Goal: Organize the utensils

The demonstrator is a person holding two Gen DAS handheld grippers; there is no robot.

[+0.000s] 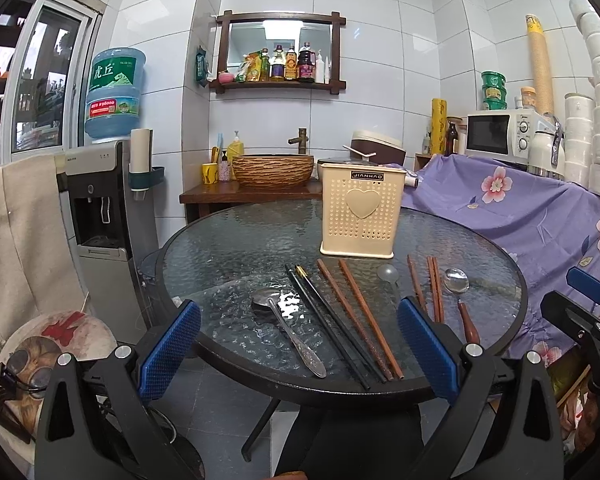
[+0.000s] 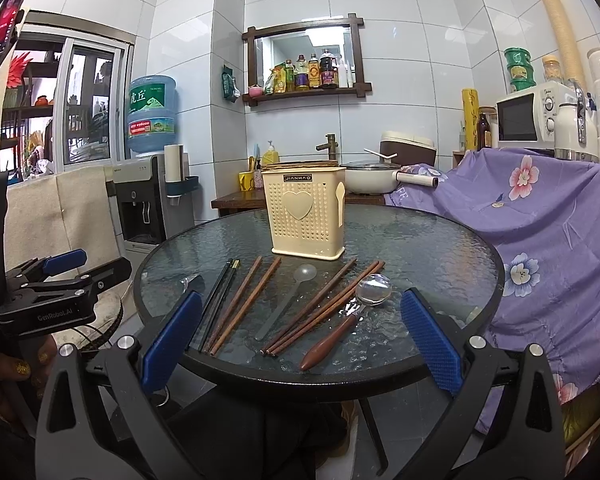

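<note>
So the whole lot was laid out on a round glass table (image 1: pixel 236 240), nothing sorted yet. A cream perforated utensil holder (image 1: pixel 361 210) with a heart on its front was stood upright toward the far side of the table, and it looked empty from both views, though the inside couldn't really be seen.

In front of it the utensils were spread in a loose row. From the left wrist view: a metal spoon (image 1: pixel 288 326) was lying at the left, bowl pointed away, then a pair of black chopsticks (image 1: pixel 328 326) just beside it, then a pair of reddish wooden chopsticks (image 1: pixel 360 316). A clear plastic spoon (image 2: pixel 288 300) was placed in the middle, kinda hard to make out against the glass. Further right a bundle of brown chopsticks (image 2: pixel 324 306) was fanned out, and a wooden-handled spoon (image 2: pixel 342 322) was lying at the right end, its shiny bowl touching or just next to that bundle.

The left gripper (image 1: pixel 300 344) was held back at the near edge of the table, fingers spread wide, nothing gripped between the blue pads (image 1: pixel 168 350). Same deal for the right gripper (image 2: pixel 300 342): spread wide and hovering at the near rim, nothing held. A purple floral cloth (image 2: pixel 548 240) was draped over the stuff at the right.
</note>
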